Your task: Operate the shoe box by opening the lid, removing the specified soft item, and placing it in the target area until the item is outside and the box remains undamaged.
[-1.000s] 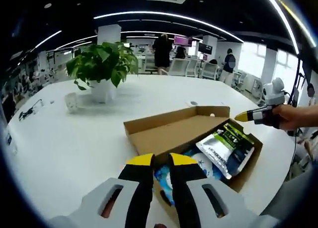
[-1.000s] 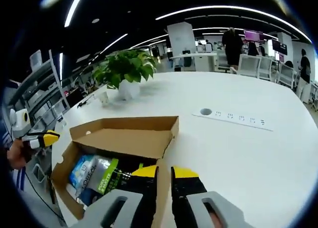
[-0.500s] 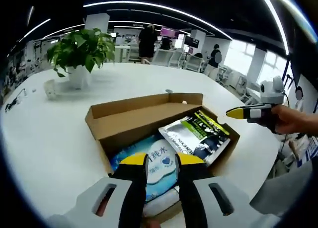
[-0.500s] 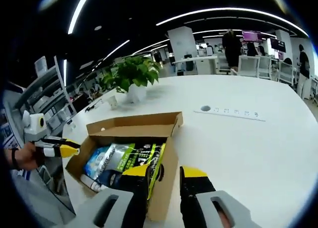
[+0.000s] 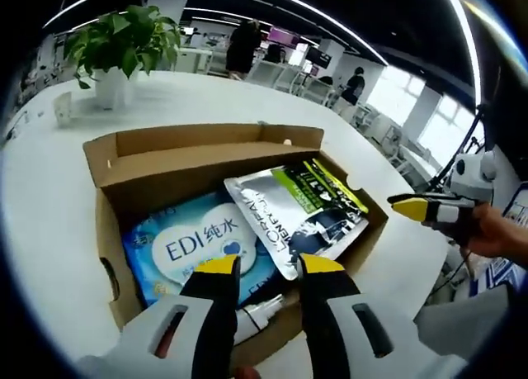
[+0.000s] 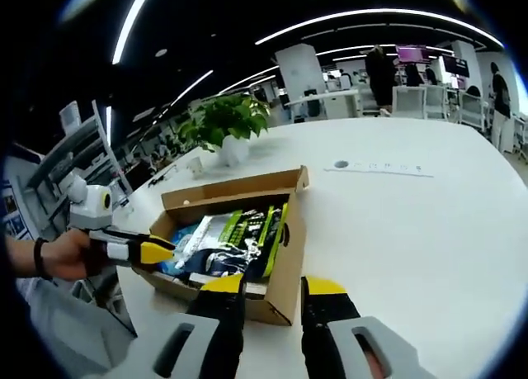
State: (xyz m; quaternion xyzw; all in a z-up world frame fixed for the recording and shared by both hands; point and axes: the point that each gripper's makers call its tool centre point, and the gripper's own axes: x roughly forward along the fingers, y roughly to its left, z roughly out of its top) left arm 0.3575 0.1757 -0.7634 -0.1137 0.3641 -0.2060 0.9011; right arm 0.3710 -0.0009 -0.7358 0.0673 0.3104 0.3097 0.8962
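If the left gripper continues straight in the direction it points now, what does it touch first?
Most likely the blue wipes pack inside the open shoe box, just beyond the open left gripper. The silver-green pouch lies close to that line, so depth leaves some doubt.

Left gripper [image 5: 266, 266] low in left gripper view, jaws parted with a gap, poised above near edge of open cardboard shoe box [image 5: 111, 222]. Lid folded back on far side. Inside: blue wipes pack [image 5: 186, 243] at left, silver-and-green foil pouch [image 5: 297, 214] overlapping it at right, small white bottle [image 5: 260, 311] partly visible near front wall. Box on white worktop [image 5: 41, 189]. Potted plant [image 5: 120, 45] well behind. Right gripper [image 5: 429, 207], hand-held, just beside box's right corner, jaw state unclear.
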